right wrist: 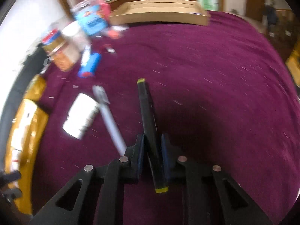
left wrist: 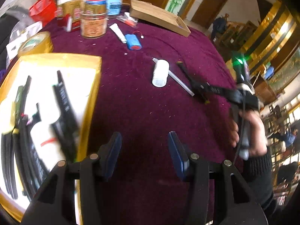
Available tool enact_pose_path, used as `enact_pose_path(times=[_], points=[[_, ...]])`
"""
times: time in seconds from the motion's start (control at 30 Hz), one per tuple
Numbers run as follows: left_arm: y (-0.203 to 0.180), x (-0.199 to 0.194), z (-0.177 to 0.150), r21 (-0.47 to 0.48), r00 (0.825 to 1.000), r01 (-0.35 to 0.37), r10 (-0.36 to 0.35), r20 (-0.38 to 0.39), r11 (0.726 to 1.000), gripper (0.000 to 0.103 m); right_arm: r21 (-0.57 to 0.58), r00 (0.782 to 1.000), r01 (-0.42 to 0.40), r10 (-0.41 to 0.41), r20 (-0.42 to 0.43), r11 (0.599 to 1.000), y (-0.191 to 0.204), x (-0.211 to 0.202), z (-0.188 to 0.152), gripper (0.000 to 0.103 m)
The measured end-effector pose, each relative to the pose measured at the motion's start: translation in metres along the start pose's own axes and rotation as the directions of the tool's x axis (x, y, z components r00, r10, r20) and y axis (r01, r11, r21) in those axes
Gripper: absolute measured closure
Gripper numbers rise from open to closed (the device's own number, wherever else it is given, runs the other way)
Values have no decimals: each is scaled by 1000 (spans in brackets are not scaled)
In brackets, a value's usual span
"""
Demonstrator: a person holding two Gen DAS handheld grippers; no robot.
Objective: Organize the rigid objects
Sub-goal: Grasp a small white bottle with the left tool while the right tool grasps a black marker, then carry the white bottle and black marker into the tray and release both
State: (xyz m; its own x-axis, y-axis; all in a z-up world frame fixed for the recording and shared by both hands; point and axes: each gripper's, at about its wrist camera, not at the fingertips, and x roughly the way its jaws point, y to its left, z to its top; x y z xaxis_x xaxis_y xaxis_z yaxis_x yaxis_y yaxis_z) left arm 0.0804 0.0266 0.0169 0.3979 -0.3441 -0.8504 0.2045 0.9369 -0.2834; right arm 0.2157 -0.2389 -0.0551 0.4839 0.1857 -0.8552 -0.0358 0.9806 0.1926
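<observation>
The right gripper (right wrist: 152, 150) is clamping a black yellow-tipped marker pen (right wrist: 148, 123) over the purple tablecloth (right wrist: 215, 86), seemingly to tidy it away, while the left gripper (left wrist: 144, 150) is hovering wide, empty, beside the gold-rimmed tray (left wrist: 93, 86).

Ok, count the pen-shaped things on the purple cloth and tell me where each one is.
2. The black marker with yellow ends is clamped between the right gripper fingers. The white pen lies on the cloth beside the white bottle. Clutter at the back may hide more.

Bottle (left wrist: 160, 73) on tablecloth (left wrist: 150, 112), tube (left wrist: 180, 82) just right, tray (left wrist: 90, 86) left.
</observation>
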Motion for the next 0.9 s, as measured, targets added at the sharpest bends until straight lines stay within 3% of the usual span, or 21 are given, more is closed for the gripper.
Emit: enact_pose_path(times=[0.13, 0.33, 0.5, 0.57, 0.6, 0.63, 0.77, 0.83, 0.9], points=[[-11, 35, 32, 9, 998, 9, -8, -70, 1000, 54, -29, 995, -27, 29, 92, 999, -2, -2, -9, 89], [-30, 83, 85, 32, 996, -49, 51, -71, 998, 54, 67, 991, -119, 114, 75, 991, -19, -3, -5, 89], [-46, 125, 111, 77, 990, -103, 110, -88, 992, 54, 90, 991, -121, 116, 61, 989, -20, -3, -5, 89], [-43, 142, 114, 66, 983, -145, 151, -102, 987, 57, 89, 992, -116, 111, 57, 989, -18, -3, -6, 89], [-44, 142, 115, 69, 984, -162, 167, -68, 984, 59, 92, 992, -115, 111, 57, 989, -18, -4, -7, 89], [-45, 142, 115, 80, 983, -174, 178, -48, 982, 72, 90, 992, -113, 109, 57, 989, -18, -5, -7, 89], [-43, 137, 102, 87, 979, -194, 199, -51, 977, 72, 90, 993, -112, 107, 58, 990, -17, -4, -7, 89], [-40, 127, 88, 55, 980, -180, 184, -71, 982, 73, 90, 993, -109, 103, 61, 990, -16, -3, -6, 89], [-31, 109, 68, -10, 990, -101, 99, -96, 995, 73, 89, 991, -116, 109, 76, 989, -15, -5, -8, 90]])
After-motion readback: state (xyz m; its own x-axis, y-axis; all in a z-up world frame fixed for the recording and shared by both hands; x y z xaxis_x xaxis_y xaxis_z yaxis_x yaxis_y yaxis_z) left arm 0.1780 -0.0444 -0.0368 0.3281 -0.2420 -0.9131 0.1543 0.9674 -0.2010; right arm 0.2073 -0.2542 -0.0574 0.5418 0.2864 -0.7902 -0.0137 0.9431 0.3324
